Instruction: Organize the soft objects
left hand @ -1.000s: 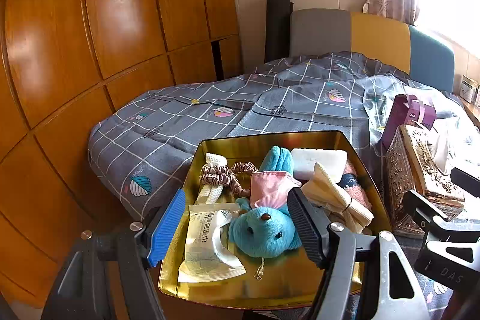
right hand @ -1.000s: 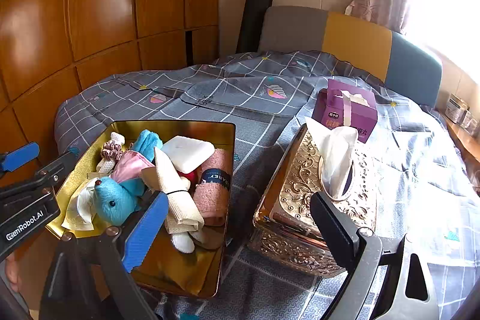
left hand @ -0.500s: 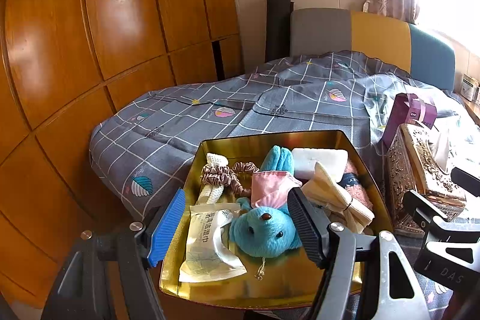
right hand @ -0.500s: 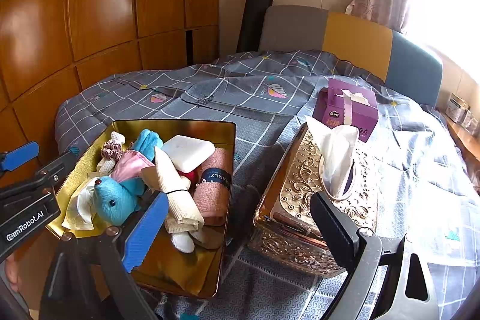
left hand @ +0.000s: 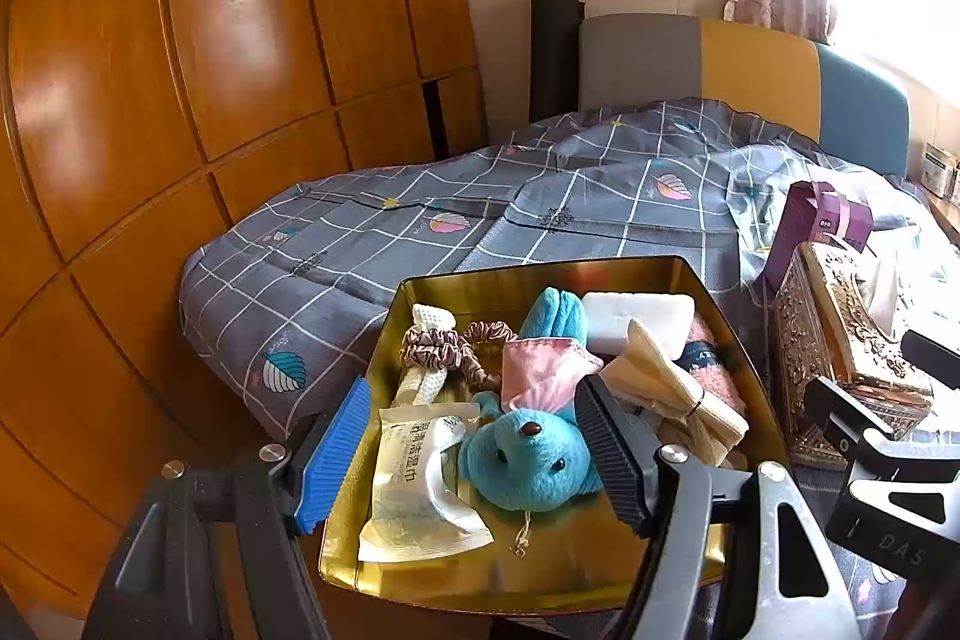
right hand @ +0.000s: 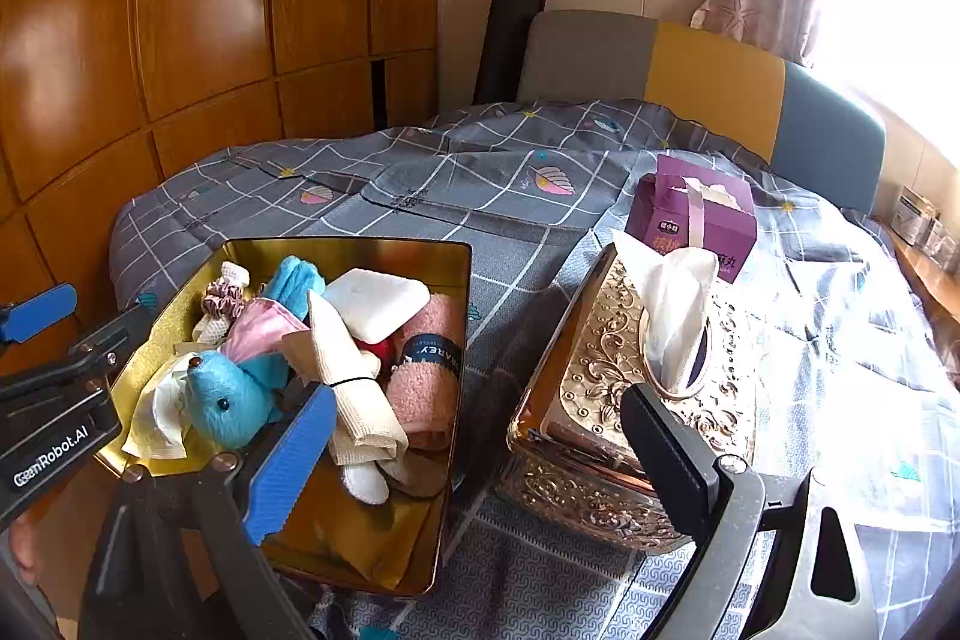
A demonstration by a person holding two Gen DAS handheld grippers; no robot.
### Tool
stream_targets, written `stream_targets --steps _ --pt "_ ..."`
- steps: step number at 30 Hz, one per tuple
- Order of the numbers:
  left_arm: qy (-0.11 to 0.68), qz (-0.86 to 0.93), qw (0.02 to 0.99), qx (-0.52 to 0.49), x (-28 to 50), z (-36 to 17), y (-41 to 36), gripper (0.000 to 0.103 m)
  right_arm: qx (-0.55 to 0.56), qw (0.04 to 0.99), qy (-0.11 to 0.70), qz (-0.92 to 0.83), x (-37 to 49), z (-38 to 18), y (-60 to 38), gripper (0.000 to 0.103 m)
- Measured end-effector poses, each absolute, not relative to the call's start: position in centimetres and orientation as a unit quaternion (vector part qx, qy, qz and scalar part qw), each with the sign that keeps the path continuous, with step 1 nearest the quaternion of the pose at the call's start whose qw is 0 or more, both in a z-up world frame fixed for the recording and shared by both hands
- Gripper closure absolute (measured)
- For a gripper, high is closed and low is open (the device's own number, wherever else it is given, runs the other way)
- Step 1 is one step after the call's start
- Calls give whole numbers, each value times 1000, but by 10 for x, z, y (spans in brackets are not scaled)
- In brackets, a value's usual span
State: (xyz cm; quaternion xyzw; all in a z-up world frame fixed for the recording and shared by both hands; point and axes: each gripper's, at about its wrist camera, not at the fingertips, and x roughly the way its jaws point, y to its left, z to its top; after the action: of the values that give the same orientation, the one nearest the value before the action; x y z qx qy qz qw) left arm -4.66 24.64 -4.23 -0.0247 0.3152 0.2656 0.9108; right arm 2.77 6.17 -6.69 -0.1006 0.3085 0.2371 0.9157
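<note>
Nothing has shifted: both left tongs (left hand: 471, 451) and right tongs (right hand: 480, 454) stay spread and empty above the gold tray (left hand: 540, 274) of soft things.

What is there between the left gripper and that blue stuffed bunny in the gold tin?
Nothing visible. The left gripper is open, and the blue bunny lies in the gold tin right in the gap between its fingers. A pink cloth drapes over the bunny's back, and a white packet lies beside its head.

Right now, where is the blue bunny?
The blue bunny lies in the gold tray, near its front, between a white packet and a cream cloth.
</note>
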Motion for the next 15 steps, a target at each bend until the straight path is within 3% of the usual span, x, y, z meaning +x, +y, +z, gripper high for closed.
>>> stream_targets --steps 15 --pt "316 261 911 -49 -49 -43 252 32 -101 916 309 237 27 -68 62 7"
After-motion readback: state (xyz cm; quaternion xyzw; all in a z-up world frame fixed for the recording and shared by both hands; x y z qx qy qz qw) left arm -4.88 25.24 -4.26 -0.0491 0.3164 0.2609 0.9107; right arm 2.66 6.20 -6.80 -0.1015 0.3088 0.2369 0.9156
